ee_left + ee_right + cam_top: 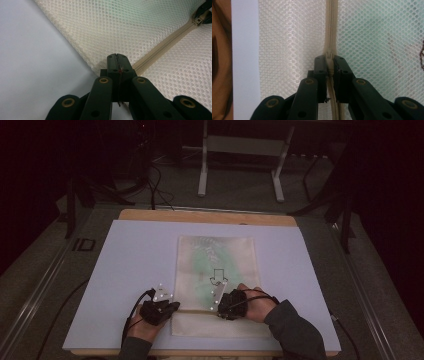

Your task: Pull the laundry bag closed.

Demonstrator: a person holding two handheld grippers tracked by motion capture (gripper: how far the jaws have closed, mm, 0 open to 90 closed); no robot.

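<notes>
a cream mesh bag (216,270) lies flat at the middle of the bench (130,265), with something green showing faintly through its weave. its zipper (160,48) runs across the near part of the bag. the right hand-held gripper (330,63) is pinched on the zipper slider (329,58), at about 6 o'clock of the bag's centre. the left hand-held gripper (117,60), at about 8 o'clock, is closed tight on the bag's edge where the zipper ends. a white sheet (295,270) covers the bench under the bag, and a wooden edge (150,214) shows at 12 o'clock.
</notes>
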